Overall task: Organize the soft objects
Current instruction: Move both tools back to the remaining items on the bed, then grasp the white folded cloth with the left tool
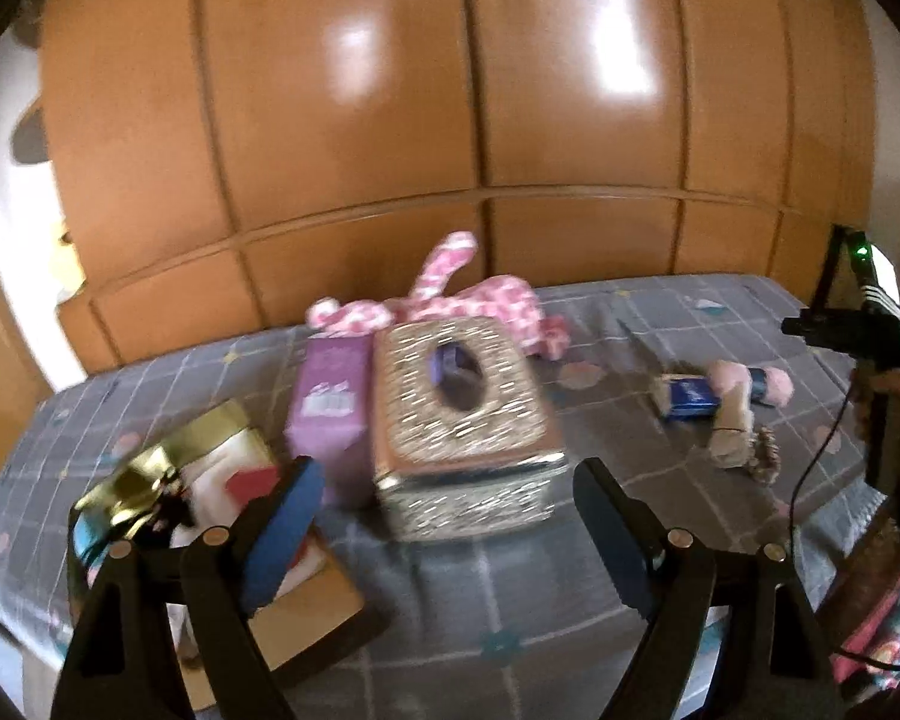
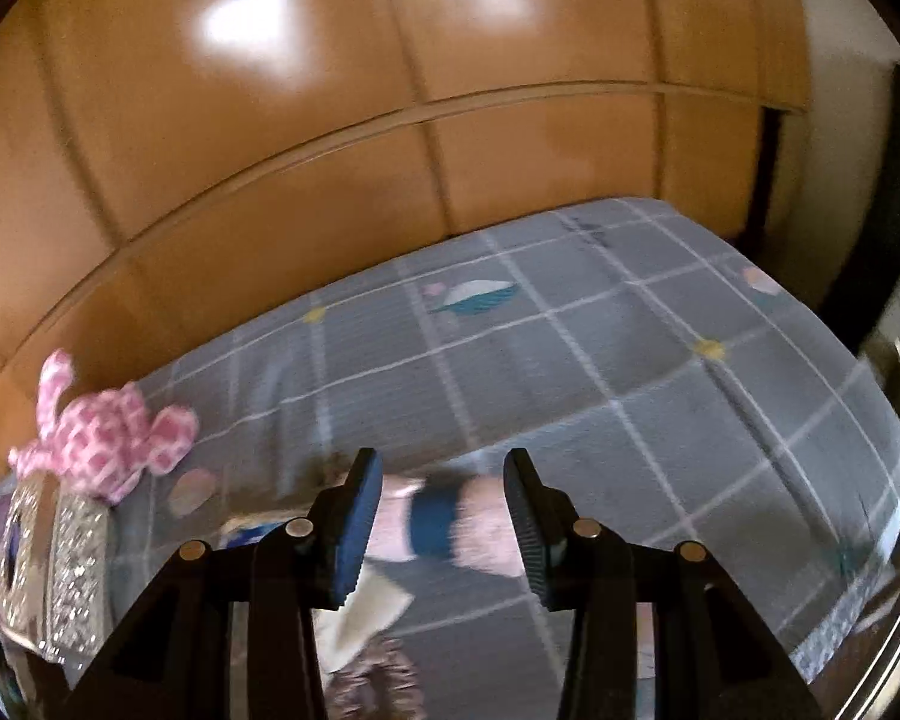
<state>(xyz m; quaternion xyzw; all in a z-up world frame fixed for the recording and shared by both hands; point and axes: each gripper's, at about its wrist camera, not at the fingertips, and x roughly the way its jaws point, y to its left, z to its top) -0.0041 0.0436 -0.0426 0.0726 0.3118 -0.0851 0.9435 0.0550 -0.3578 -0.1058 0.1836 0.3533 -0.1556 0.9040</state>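
Observation:
A pink-and-white plush toy (image 1: 450,294) lies at the far side of the grey checked bed (image 1: 510,600), behind a silvery tissue box (image 1: 468,420); it also shows in the right wrist view (image 2: 108,438). A small pink soft toy with a blue band (image 1: 750,384) lies to the right, beside a beige soft item (image 1: 732,432) and a small blue packet (image 1: 690,399). My left gripper (image 1: 444,534) is open and empty, just in front of the tissue box. My right gripper (image 2: 444,516) is open, its jaws either side of the pink banded toy (image 2: 450,522), above it.
A purple carton (image 1: 330,408) stands against the tissue box's left side. A gold-and-white bag (image 1: 192,480) and a flat brown board (image 1: 306,618) lie at the front left. Glossy wooden wardrobe panels (image 1: 450,120) rise behind the bed. A leopard-print piece (image 2: 372,684) lies under the right gripper.

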